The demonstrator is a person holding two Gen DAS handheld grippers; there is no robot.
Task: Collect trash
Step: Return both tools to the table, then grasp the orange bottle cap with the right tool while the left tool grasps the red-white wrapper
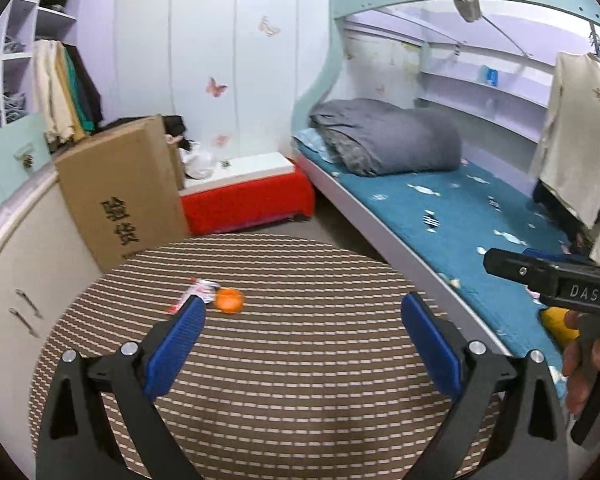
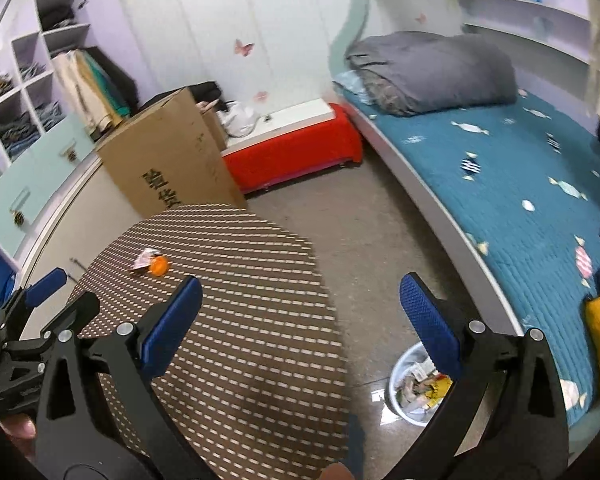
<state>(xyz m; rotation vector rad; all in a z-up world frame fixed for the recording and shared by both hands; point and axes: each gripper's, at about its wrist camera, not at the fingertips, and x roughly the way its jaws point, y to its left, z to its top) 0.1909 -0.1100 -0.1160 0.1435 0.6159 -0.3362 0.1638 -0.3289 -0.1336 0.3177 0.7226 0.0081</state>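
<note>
An orange peel (image 1: 229, 300) and a red-and-white wrapper (image 1: 198, 291) lie together on the round striped table (image 1: 300, 360). My left gripper (image 1: 302, 312) is open and empty, its left finger just short of the wrapper. The same peel (image 2: 158, 266) and wrapper (image 2: 144, 259) show in the right wrist view on the table (image 2: 228, 320). My right gripper (image 2: 300, 296) is open and empty, above the table's right edge. A white trash bin (image 2: 400, 376) holding several scraps stands on the floor below the right finger. The right gripper's body (image 1: 560, 276) shows at the right of the left wrist view.
A cardboard box (image 1: 128, 200) stands beyond the table against a white cabinet (image 1: 16, 272). A red bench (image 1: 252, 200) sits at the wall. A bunk bed with a blue mattress (image 1: 460, 216) and folded grey quilt (image 1: 384, 136) runs along the right. Clothes hang at the left.
</note>
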